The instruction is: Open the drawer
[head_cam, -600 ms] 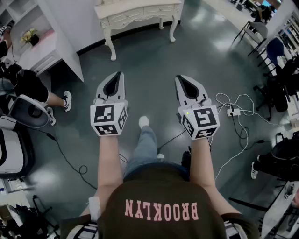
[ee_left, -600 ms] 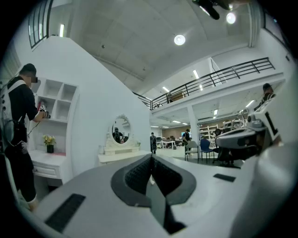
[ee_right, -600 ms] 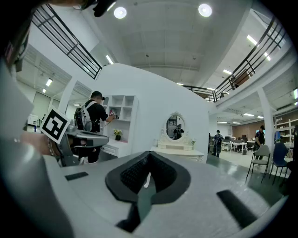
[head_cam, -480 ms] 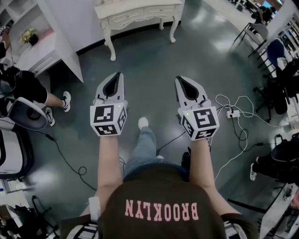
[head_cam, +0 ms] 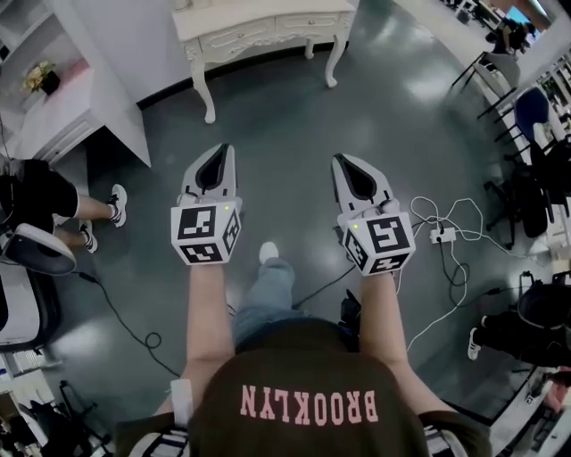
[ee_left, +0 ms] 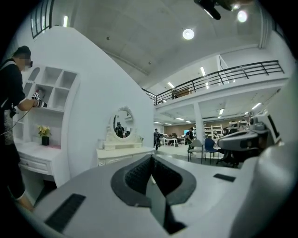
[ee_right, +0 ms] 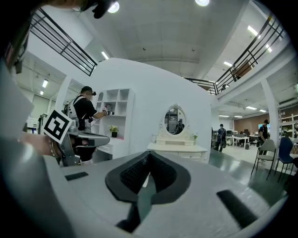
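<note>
- Two handheld grippers are held out level, side by side, over a bare grey floor (head_cam: 285, 116)
- Left gripper (head_cam: 221, 150): jaws pressed together, nothing between them
- Right gripper (head_cam: 340, 159): jaws look the same, tips meeting, nothing held
- A white dressing table (head_cam: 259, 20) stands straight ahead of both tools and well apart from them, with open floor in between
- Its drawers (head_cam: 239, 36) sit in the front panel facing the tools, and all look closed
- The table's long side runs crosswise to the way the grippers point, so a drawer would likely pull straight back toward the person
- From the left gripper the table (ee_left: 123, 153) lies a little to the left of the jaw line; from the right gripper it (ee_right: 177, 151) lies a little to the right
- Neither hand is clearly nearer, so the person probably has to walk forward before either can reach a handle
- An oval mirror (ee_left: 122, 123) stands on the tabletop
- A white shelf unit (head_cam: 80, 98) stands off to the left of the tools, where another person (ee_right: 86, 111) is working
- White cables and a power strip (head_cam: 443, 214) lie on the floor to the right of the right gripper
- The room is a large open hall with a railed balcony, ceiling lights, desks and chairs (head_cam: 526, 89) further right
</note>
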Available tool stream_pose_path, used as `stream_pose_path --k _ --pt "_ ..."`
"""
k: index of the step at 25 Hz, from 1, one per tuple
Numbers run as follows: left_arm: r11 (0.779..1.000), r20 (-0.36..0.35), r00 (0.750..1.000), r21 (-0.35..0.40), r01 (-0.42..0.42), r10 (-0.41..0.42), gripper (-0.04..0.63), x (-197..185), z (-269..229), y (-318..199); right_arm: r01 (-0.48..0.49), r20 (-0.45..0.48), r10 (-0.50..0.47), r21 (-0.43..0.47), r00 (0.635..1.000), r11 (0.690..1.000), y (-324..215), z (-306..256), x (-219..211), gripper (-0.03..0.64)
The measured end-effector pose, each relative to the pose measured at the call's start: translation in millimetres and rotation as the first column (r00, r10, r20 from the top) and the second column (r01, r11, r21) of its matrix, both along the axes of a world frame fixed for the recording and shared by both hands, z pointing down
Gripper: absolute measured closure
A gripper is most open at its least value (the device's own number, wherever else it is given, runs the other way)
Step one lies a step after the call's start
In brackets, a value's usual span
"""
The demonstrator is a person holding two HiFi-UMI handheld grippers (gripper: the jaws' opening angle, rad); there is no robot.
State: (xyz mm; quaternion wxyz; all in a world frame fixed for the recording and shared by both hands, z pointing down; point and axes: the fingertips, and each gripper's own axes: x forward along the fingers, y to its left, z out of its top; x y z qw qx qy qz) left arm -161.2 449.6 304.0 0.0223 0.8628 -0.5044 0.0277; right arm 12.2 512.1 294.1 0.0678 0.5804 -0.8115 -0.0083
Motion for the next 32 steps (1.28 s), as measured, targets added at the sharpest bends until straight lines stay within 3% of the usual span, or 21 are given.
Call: stream_pose_path --k 4,15,32 --pt "1.000 0.005 1.000 -0.023 0.005 -0.004 0.589 8 6 -56 0.018 0.050 -0.018 0.000 0.999 1.000 -59 -1 6 0.620" --pt "0.998 0.044 0.999 -0.058 0.004 -0.001 0.589 -5 9 -184 0.063 0.014 -0.062 -0.034 0.998 0.997 -201 2 -17 0.620" --pt "0.998 0.022 0.999 -0.051 0.033 -0.032 0.589 -17 13 -261 0.063 0.042 -0.061 -0.033 0.997 0.997 -290 12 -24 0.620"
